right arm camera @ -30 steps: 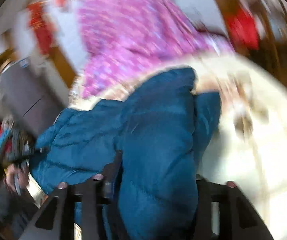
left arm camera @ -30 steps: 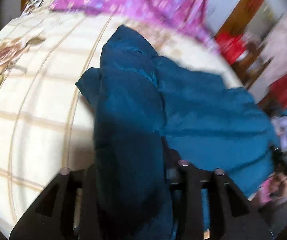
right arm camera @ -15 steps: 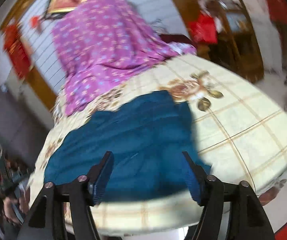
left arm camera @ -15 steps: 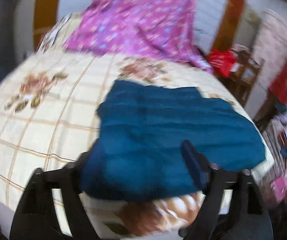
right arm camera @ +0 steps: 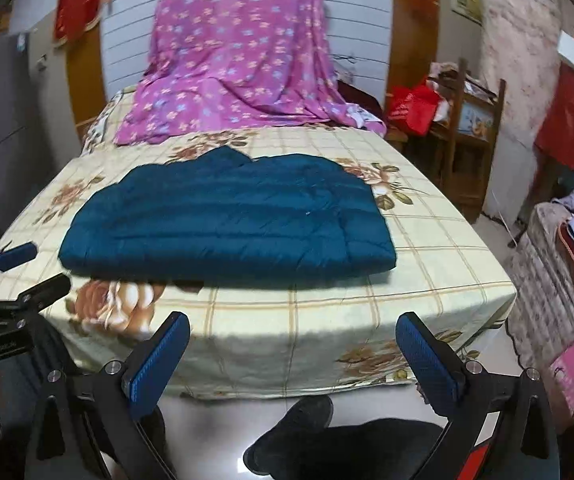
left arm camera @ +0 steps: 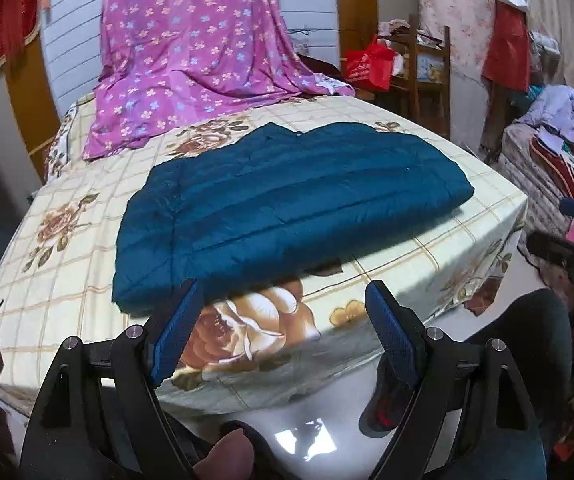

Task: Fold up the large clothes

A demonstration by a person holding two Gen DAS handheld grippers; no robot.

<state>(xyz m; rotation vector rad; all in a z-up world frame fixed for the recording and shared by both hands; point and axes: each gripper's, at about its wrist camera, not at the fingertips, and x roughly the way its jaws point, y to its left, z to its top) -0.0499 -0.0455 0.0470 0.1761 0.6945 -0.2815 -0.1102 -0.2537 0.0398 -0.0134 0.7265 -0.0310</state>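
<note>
A teal quilted jacket [left arm camera: 287, 204] [right arm camera: 231, 224] lies folded into a flat rectangle on the bed with the cream flowered sheet [left arm camera: 67, 248] [right arm camera: 427, 276]. My left gripper [left arm camera: 283, 300] hangs open over the bed's near edge, just short of the jacket, with nothing between its blue pads. In the right wrist view my right gripper [right arm camera: 293, 330] is back from the bed's foot, its jaws still opening and empty. The left gripper [right arm camera: 15, 268] also shows at that view's left edge.
A purple flowered cloth [left arm camera: 191, 48] [right arm camera: 239, 52] drapes over the head of the bed. A wooden chair with a red bag [left arm camera: 371, 64] [right arm camera: 411, 108] stands to the right, and piled textiles [left arm camera: 559, 136] beyond it. A person's dark shoes [right arm camera: 299, 436] are on the floor below.
Both grippers let go of the jacket, opened wide and drew back from the bed. The jacket went from bunched in the jaws to lying flat and folded on the sheet.
</note>
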